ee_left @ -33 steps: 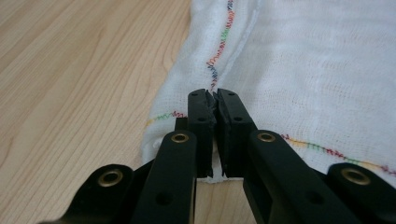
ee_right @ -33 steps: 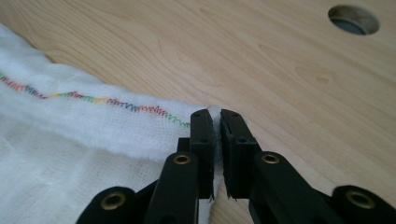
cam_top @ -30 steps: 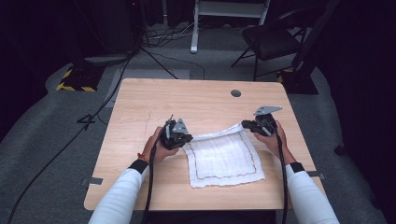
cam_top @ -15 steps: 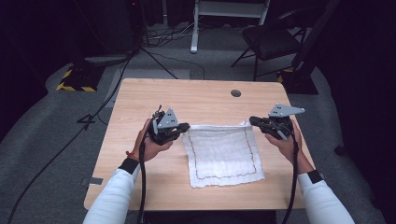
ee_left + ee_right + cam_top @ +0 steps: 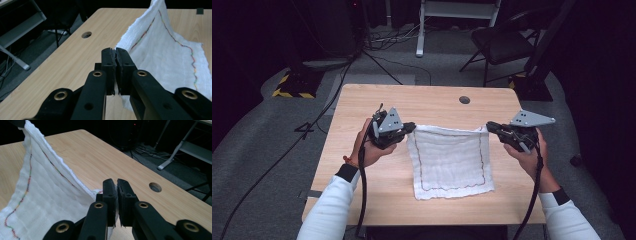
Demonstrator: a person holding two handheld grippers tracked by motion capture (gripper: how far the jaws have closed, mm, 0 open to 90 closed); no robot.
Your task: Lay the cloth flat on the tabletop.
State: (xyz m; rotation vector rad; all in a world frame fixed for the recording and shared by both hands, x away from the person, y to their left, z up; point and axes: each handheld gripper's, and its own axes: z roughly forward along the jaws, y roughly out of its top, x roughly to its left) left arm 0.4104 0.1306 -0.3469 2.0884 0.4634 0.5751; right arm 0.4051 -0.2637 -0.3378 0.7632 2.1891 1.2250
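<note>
A white cloth point(image 5: 451, 160) with a coloured stitched border hangs stretched between both grippers above the wooden table point(image 5: 427, 102), its near edge resting on the tabletop. My left gripper point(image 5: 411, 128) is shut on the cloth's far left corner; in the left gripper view the cloth point(image 5: 165, 47) runs off to the right from the closed left gripper point(image 5: 115, 51). My right gripper point(image 5: 490, 127) is shut on the far right corner. The right gripper view has the cloth point(image 5: 47, 195) sloping away to the left from the pinching right gripper point(image 5: 115, 182).
A round cable hole point(image 5: 464, 99) sits in the table near its far edge. Beyond the table stand a dark chair point(image 5: 502, 40) and a white frame point(image 5: 452, 15), with cables on the grey floor. A yellow-black striped block point(image 5: 292, 87) lies at the left.
Both grippers have risen and moved apart, lifting the cloth's far edge off the table and pulling it taut between them.
</note>
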